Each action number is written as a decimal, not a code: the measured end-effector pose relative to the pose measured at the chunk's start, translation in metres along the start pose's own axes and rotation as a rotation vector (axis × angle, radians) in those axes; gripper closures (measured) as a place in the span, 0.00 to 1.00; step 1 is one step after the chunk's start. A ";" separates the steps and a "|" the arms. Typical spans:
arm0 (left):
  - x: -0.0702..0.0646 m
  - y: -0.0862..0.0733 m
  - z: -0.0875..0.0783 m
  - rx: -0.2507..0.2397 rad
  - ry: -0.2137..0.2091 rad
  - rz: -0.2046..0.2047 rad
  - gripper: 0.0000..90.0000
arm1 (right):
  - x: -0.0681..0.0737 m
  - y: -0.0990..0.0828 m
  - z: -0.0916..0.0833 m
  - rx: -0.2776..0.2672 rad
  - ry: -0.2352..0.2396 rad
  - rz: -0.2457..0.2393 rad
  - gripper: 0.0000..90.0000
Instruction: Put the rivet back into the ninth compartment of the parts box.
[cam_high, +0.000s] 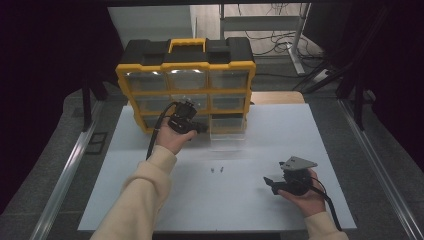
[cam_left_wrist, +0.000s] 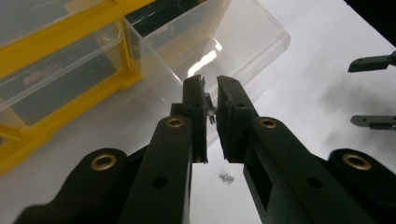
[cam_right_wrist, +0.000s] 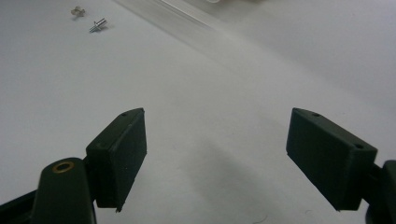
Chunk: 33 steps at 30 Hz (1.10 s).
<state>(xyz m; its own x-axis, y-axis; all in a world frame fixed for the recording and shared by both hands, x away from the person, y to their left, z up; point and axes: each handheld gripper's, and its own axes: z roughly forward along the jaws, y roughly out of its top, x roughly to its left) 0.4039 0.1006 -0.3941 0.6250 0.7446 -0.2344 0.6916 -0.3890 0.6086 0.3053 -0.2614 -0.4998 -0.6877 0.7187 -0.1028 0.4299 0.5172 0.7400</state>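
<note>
1. We hold the left gripper up by the front of the yellow and black organizer, over the clear drawer that has been pulled out and stands on the white counter.
2. In the left gripper view its fingers are pinched nearly together on a small metal screw, which sits gripped between the pads near the tips, above the open drawer.
3. One more screw lies loose on the counter below that gripper.
4. In the high view two small screws lie side by side near the middle of the counter, in front of the drawer and well apart from both hands.
5. We rest the right gripper low over the counter near its right front part, cradled in the right hand.
6. Its fingers stand wide apart with bare counter between them, holding nothing.
7. In the right gripper view the two loose screws lie far ahead at the upper left.
</note>
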 end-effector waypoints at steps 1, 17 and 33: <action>0.000 0.001 0.001 -0.003 -0.004 -0.001 0.92 | 0.000 0.000 0.000 0.001 0.000 -0.001 0.23; 0.002 0.016 0.022 0.002 -0.033 -0.020 0.92 | -0.001 -0.001 0.002 0.005 -0.001 -0.002 0.23; -0.001 0.028 0.046 0.021 -0.043 -0.030 0.92 | -0.001 -0.001 0.003 0.014 -0.001 -0.004 0.23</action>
<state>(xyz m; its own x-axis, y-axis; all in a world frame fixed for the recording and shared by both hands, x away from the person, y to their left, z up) 0.4392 0.0644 -0.4120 0.6184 0.7322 -0.2855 0.7177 -0.3781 0.5847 0.3072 -0.2616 -0.5025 -0.6887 0.7172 -0.1064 0.4355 0.5265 0.7302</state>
